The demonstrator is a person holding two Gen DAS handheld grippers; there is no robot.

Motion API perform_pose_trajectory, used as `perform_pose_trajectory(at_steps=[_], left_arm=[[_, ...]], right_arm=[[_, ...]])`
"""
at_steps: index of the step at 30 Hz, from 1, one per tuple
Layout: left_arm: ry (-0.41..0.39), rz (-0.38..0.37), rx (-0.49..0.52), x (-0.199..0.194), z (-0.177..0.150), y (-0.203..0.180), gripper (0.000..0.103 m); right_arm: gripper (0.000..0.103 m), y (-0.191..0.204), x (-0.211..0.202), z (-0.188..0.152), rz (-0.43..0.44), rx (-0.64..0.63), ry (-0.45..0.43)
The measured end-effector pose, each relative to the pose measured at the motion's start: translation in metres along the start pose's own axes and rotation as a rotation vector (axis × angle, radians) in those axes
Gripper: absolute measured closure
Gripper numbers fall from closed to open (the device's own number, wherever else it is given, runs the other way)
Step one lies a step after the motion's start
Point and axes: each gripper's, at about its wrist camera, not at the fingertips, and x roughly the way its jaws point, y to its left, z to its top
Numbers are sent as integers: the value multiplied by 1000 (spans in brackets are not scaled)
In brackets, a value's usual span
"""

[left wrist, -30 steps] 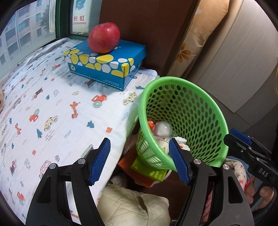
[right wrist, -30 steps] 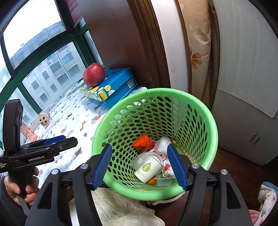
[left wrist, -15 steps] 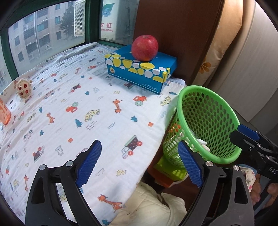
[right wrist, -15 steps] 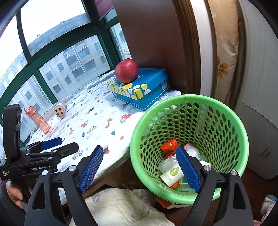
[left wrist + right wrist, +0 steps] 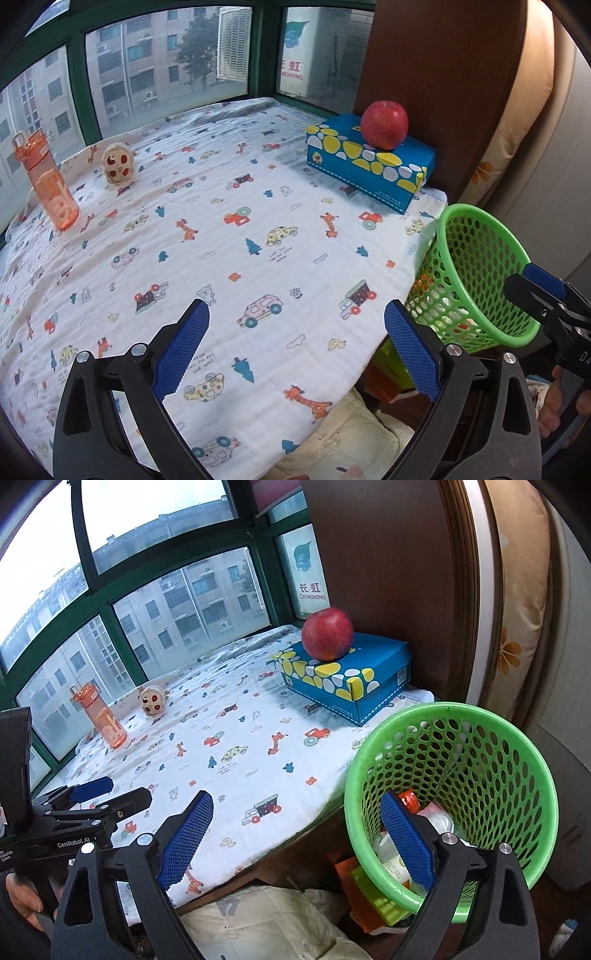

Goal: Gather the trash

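A green perforated trash basket stands beside the table's right edge; it also shows in the left wrist view. Inside lie an orange wrapper, a clear plastic piece and a white cup. My left gripper is open and empty above the patterned tablecloth. My right gripper is open and empty, its right finger over the basket's near rim. Each gripper shows in the other's view, the left and the right.
A red apple sits on a blue tissue box at the back right. An orange water bottle and a small round toy stand at the back left by the window. A quilted cloth lies below the table edge.
Both grippers have pulled back and swung left, away from the basket. More of the table, the bottle and the toy came into view. Both stay open and empty.
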Motion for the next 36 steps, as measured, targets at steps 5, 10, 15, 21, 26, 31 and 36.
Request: perform_pose_trajectory(at_steps=[5,10,15,21,26,31,36], left_arm=[[-11,23,-24,-7,-5,12,9],[-23,37,-52,-14,-6,23,9],[-40,60,-67,-22,-8,32,9],[-51,66,-80,-29,-12,40,9],[-56,72,-77,-35,-15,43,9],[-62,73,-82,-40,-16,47,9],[-70,80,-91,-45,-19,50,9]], right_arm=[[13,14,-1,0,10,-29,-16],[13,23,-2,1,23,-39,-19],[13,27,-1,-1,29,-41,-18],[13,29,-2,-4,31,-38,-20],[12,30,-4,-5,23,-43,-27],[12,34,-6,-6,23,-55,-32],[12,37,-9,-7,11,-72,-40]])
